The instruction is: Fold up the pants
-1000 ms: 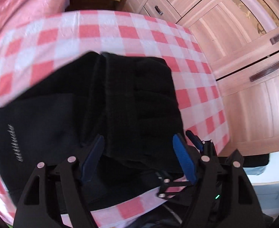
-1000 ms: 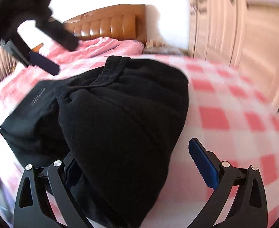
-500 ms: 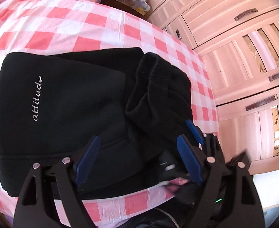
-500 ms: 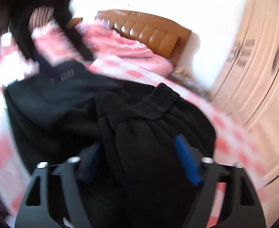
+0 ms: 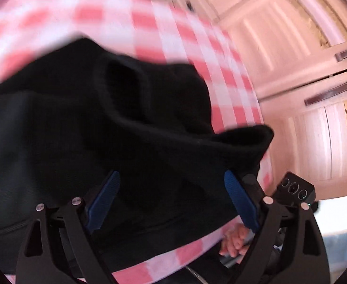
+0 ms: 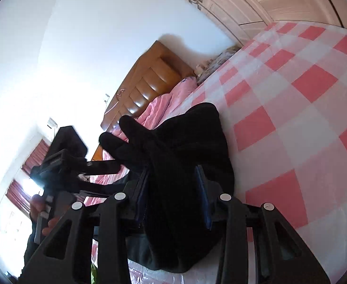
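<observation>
On the checked bed point(image 6: 315, 82), black pants point(image 6: 187, 165) bunched mid-fold
Right gripper point(image 6: 173, 196) has just closed, pinching cloth to lift it over; left gripper point(image 5: 171, 198), just widened, grips nothing

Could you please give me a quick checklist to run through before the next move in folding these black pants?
1. Right gripper holds fabric: ok; its jaws have just been closing and the pads pinch a bunched part of the black pants.
2. Left gripper free: ok; jaws wide, just been opening, pads not pressing the pants beneath.
3. Pants on the checked cloth: ok, none seen over the edge.
4. Fold lying flat: not ok; a bunch is lifted in the right gripper.
5. Grippers apart: ok in the right wrist view.
6. Which part is pinched: cannot tell.
</observation>
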Available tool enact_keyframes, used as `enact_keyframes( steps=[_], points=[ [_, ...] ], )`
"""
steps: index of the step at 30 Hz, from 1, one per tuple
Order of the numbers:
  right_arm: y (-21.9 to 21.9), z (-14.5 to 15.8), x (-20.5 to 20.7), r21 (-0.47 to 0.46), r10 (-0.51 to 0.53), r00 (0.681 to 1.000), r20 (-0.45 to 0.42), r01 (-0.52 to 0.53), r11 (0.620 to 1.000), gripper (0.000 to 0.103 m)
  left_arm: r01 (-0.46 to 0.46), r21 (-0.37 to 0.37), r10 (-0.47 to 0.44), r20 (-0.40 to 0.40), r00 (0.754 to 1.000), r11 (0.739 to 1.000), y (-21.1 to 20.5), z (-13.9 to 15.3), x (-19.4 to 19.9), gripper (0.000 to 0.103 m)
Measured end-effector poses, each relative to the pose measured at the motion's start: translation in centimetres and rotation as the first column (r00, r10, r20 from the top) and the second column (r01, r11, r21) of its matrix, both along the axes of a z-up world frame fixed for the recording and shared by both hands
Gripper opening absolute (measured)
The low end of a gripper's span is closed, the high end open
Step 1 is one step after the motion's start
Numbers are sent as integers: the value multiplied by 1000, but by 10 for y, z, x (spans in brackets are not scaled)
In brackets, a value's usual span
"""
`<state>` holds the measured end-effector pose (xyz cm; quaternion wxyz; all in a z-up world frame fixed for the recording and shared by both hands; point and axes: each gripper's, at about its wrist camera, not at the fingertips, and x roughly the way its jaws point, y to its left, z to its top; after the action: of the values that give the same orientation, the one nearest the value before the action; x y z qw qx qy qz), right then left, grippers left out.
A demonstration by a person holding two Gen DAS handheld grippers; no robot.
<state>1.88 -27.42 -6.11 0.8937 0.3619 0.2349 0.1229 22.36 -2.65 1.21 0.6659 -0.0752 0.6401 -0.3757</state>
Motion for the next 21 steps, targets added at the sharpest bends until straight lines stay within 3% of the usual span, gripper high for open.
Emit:
enact_keyframes(
  steps=[5,8,10,12,15,16,17,19,21],
  points=[
    [21,13,-16,-205,30,999,33,-22,979,35,-32,-146,20,-80,997,989,3,-4,4,89],
    [38,14,-15,-346,69,996,57,-45,937,34,-72,-282,43,-108,993,957,21,7,8,94],
    [55,15,-18,-443,88,994,69,-49,895,34,-133,-292,104,-113,988,947,30,8,15,101],
    [73,14,-18,-551,112,991,78,-50,833,34,-168,-190,140,-151,978,967,24,-9,25,101],
    [99,11,-21,-714,136,986,94,-28,700,34,-115,-99,94,-197,976,988,-3,-30,32,101],
    [104,9,-22,-740,140,985,99,-21,672,34,-94,-85,75,-197,978,992,-11,-31,32,101],
    [107,9,-26,-752,141,985,102,-16,658,34,-64,-58,52,-188,981,996,-24,-32,33,101],
    [110,9,-27,-772,141,985,103,-10,635,34,16,65,-7,-139,990,998,-49,-35,29,101],
    [111,7,-26,-783,138,986,89,-16,622,35,87,217,-71,-80,994,972,-74,-38,19,94]
  ],
)
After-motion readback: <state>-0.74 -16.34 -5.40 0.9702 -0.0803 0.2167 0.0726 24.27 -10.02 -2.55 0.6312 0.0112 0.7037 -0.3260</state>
